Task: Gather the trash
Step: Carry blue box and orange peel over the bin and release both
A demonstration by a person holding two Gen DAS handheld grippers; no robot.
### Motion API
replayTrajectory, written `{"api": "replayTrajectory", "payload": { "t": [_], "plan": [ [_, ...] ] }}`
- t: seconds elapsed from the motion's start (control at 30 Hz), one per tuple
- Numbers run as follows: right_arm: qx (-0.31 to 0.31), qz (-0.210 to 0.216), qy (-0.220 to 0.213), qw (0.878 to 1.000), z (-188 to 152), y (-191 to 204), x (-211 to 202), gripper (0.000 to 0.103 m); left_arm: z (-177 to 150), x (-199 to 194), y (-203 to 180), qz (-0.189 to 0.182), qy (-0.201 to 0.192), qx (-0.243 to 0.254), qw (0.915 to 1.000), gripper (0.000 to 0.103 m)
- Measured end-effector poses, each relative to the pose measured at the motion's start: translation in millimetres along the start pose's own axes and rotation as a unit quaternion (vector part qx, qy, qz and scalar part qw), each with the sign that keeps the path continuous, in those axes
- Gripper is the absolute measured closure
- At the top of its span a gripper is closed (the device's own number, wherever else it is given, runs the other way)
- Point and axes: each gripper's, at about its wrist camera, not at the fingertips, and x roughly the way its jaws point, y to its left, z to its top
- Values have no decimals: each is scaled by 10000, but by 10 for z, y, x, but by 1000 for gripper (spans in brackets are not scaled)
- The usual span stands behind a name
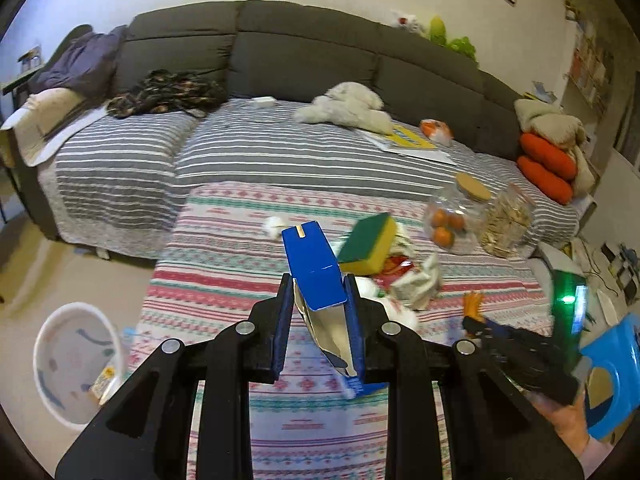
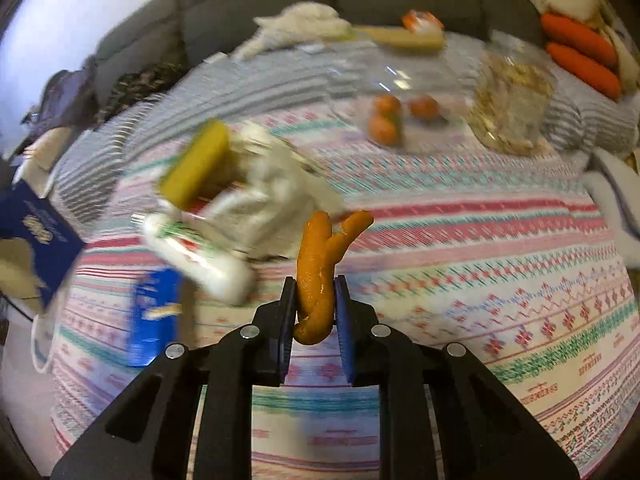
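Observation:
In the left wrist view my left gripper [image 1: 318, 292] is shut on a torn blue carton [image 1: 312, 264], held up above the patterned cloth [image 1: 224, 264]. In the right wrist view my right gripper [image 2: 314, 292] is shut on a curled strip of orange peel [image 2: 320, 264], also lifted off the cloth. A heap of trash lies behind: a green and yellow sponge [image 1: 366, 242], crumpled wrappers [image 1: 416, 280] and a white tube wrapper [image 2: 200, 256]. A flat blue packet [image 2: 154, 316] rests on the cloth. The right view is blurred by motion.
A white bin [image 1: 72, 360] stands on the floor at lower left. A clear jar of oranges [image 1: 452, 216] and a bag of nuts [image 1: 506, 220] sit at the cloth's far right. Behind is a grey sofa [image 1: 304, 52] with a plush toy [image 1: 348, 106] and orange cushions [image 1: 546, 168].

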Motion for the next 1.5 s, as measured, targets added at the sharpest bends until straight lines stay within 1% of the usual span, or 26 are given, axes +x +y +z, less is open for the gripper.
{"api": "replayTrajectory", "payload": {
  "t": [0.13,0.37,0.53,0.67,0.83,0.93,1.0,1.07,1.13,1.23,1.27,1.33,1.43,1.5],
  "plan": [
    [-291,339,-191,9988,32,301,-160,84,5,-55,296,320,30,-177,9993,79],
    [-514,814,-251,9950,-14,708,-294,84,15,-169,932,928,94,-583,9939,79],
    [-661,930,-282,9931,-72,933,-330,84,18,-301,1333,1238,49,-877,9884,79],
    [-717,1003,-257,9920,-111,1048,-299,84,12,-336,1554,1553,77,-985,9829,79],
    [-777,1082,-236,9908,-134,1201,-260,84,-15,-338,1801,1823,150,-1132,9766,79],
    [-857,1134,-235,9896,-145,1322,-237,84,-46,-345,1934,1988,231,-1183,9726,77],
    [-929,1167,-218,9886,-165,1396,-225,84,-63,-354,2013,1939,292,-1257,9725,73],
    [-1036,1211,-199,9870,-173,1500,-212,84,-62,-395,2043,1911,266,-1288,9727,58],
    [-1167,1246,-206,9851,-187,1625,-207,84,-44,-483,2047,1829,152,-1319,9741,53],
    [-1352,1386,-99,9810,-241,1903,-158,84,-10,-596,2040,1715,6,-1318,9763,48],
    [-1405,1427,-43,9797,-265,2000,-131,84,1,-623,2028,1726,-31,-1282,9766,46],
    [-1471,1517,36,9774,-305,2187,-76,84,18,-686,2015,1794,-120,-1184,9765,45],
    [-1615,1758,193,9709,-403,2614,8,84,46,-793,2074,1806,-264,-1213,9757,45],
    [-1766,1932,324,9646,-485,2974,69,84,58,-874,2134,1780,-364,-1289,9749,45]
  ]
}}
